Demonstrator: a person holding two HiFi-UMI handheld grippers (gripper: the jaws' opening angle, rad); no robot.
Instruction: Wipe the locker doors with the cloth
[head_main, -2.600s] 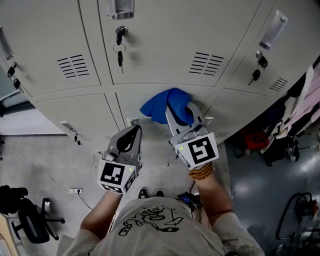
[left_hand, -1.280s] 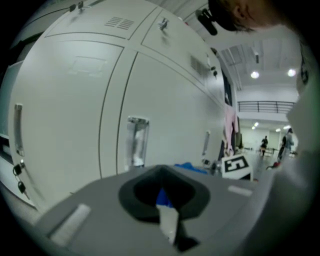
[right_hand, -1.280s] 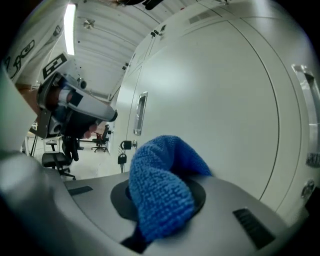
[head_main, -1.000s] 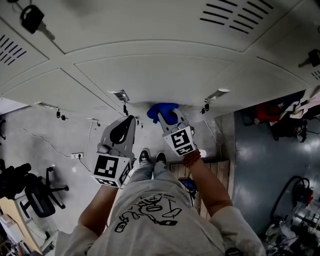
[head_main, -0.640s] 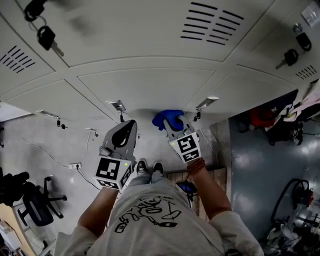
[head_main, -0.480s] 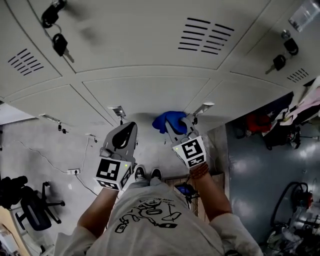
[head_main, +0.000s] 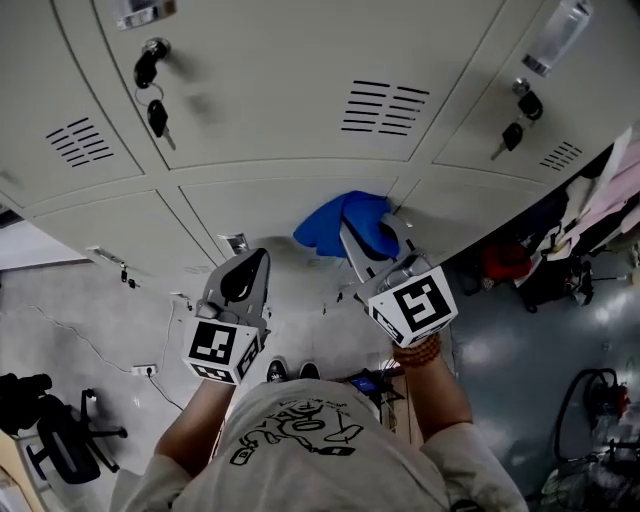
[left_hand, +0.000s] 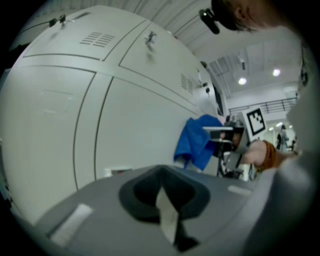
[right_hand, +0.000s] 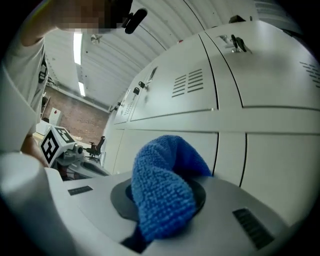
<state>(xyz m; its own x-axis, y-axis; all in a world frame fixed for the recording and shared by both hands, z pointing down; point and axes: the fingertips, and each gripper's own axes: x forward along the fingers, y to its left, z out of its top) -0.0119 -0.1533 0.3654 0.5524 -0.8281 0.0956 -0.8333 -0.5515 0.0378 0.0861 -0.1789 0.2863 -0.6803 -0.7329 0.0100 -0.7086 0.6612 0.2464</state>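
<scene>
I see the blue cloth (head_main: 335, 222) clamped between the jaws of the right hand-held gripper (head_main: 372, 235). It lies against the lower middle locker door (head_main: 260, 200), near that door's upper right corner. My left hand-held gripper (head_main: 255, 268) has its jaws together with nothing between them and sits beside the right one, below and left of the cloth.

My left gripper (head_main: 252, 265): grey moulded shell, dark teardrop recess on top, white cube (head_main: 221, 351) with black square markers at the rear. My right gripper (head_main: 370, 235): same grey shell, same kind of marker cube (head_main: 413, 305). I'm wearing a grey short-sleeved T-shirt (head_main: 300, 470) with black scribble print, a brown bead bracelet (head_main: 418, 351) on the right wrist, and dark shoes (head_main: 288, 371).
</scene>
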